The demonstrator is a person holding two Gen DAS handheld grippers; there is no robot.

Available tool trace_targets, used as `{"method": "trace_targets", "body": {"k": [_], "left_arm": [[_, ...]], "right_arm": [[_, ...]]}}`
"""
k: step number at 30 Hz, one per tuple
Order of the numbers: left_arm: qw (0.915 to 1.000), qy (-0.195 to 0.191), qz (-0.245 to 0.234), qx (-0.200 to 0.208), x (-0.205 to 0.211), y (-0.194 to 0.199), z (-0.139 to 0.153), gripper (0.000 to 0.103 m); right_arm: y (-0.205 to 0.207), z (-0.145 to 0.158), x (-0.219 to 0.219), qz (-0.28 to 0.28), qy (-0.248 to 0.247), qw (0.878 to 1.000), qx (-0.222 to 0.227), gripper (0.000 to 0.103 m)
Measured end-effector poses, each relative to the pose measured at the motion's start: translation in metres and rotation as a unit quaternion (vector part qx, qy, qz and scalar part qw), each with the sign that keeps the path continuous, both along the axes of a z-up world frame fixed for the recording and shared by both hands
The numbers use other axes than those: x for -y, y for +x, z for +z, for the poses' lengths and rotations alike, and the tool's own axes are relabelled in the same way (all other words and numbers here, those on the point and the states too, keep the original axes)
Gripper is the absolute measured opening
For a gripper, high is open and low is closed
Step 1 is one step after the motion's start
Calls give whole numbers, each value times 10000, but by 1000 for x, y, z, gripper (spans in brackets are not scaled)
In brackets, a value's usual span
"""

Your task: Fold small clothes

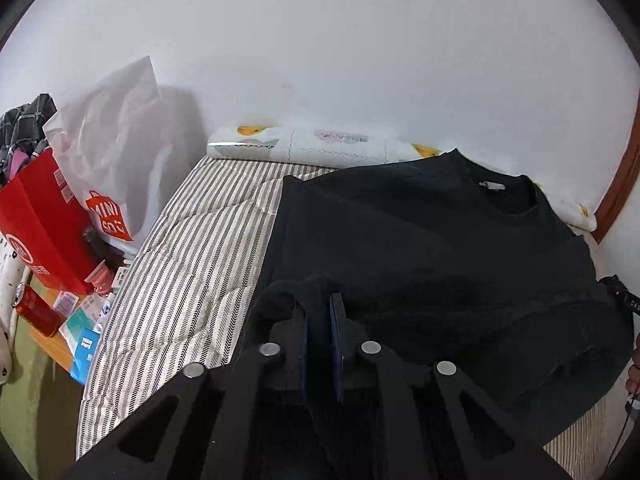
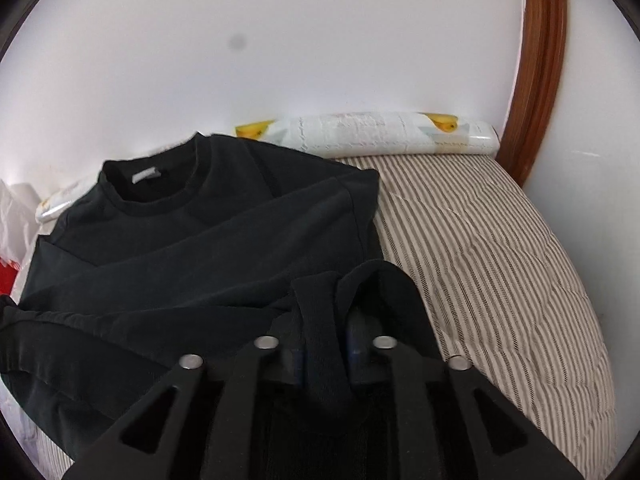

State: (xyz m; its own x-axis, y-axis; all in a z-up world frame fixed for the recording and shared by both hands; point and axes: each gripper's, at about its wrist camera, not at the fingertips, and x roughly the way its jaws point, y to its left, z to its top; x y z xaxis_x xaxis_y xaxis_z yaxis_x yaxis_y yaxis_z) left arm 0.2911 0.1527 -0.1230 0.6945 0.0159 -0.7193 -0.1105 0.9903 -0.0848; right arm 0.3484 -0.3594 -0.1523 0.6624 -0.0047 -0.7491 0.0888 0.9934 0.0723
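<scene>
A black long-sleeved sweater (image 1: 420, 240) lies spread on the striped bed cover (image 1: 192, 260), its collar and white label towards the wall. My left gripper (image 1: 320, 304) sits at its near left edge, shut on a fold of the black hem that rises between the blue pads. In the right wrist view the sweater (image 2: 200, 240) has a sleeve folded across its chest. My right gripper (image 2: 326, 300) is at the near right edge. Its jaws stand a little apart, with a strip of black cloth hanging loosely between them.
A rolled white quilt (image 1: 320, 148) with yellow prints lies along the wall. Left of the bed stand a red paper bag (image 1: 40, 220), a white plastic bag (image 1: 120, 140) and a red can (image 1: 36, 310). A brown wooden frame (image 2: 540, 80) rises at the right. Bare striped cover (image 2: 480, 260) lies right of the sweater.
</scene>
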Motion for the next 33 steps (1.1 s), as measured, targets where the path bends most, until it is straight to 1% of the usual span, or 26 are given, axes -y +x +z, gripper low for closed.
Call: {"method": "trace_targets", "body": {"k": [1, 2, 4, 5, 9, 10, 11, 13, 14, 18, 19, 21, 24, 26, 29, 33], "left_arm": [[10000, 0, 32, 5, -1, -2, 2, 17], [10000, -23, 70, 10, -3, -6, 3, 21], [9999, -108, 121, 5, -7, -11, 6, 26], [9998, -167, 131, -6, -9, -15, 7, 29], [9994, -313, 141, 18, -15, -39, 10, 39], [9993, -332, 143, 15, -16, -45, 10, 43], [9993, -347, 153, -1, -16, -52, 9, 46], [9991, -389, 130, -63, -17, -68, 5, 46], [9991, -407, 122, -94, -18, -74, 3, 48], [9983, -506, 132, -246, -26, -104, -12, 54], [9982, -519, 144, -279, -28, -111, -17, 57], [9974, -571, 199, -380, -33, -120, -28, 58], [9936, -945, 235, -565, -42, -126, -42, 58], [9913, -1155, 247, -581, -46, -124, -47, 58], [9895, -1324, 201, -540, -46, -119, -48, 59], [9867, -1517, 199, -542, -45, -105, -47, 59]], "right_arm": [[-5, 4, 0, 50, 37, 10000, 9, 37], [-15, 10, 1, 161, 127, 9997, 90, 42], [-35, 21, 4, 279, 189, 9991, 248, 58], [-46, 27, 6, 292, 183, 9988, 342, 60], [-84, 36, 16, 215, 137, 9988, 422, 61], [-93, 36, 19, 190, 143, 9989, 405, 61], [-100, 34, 21, 159, 131, 9991, 361, 61], [-114, 27, 27, 82, 147, 9995, 270, 61], [-117, 24, 29, 56, 170, 9996, 224, 61], [-136, 9, 38, -84, 316, 9994, 69, 61], [-140, 5, 40, -132, 374, 9992, 49, 61], [-144, -2, 44, -201, 519, 9985, -11, 61], [-147, -11, 48, -258, 804, 9963, -133, 61], [-147, -16, 48, -328, 988, 9944, -163, 61], [-145, -18, 49, -381, 1206, 9917, -217, 65], [-137, -15, 52, -504, 1411, 9886, -165, 68]]}}
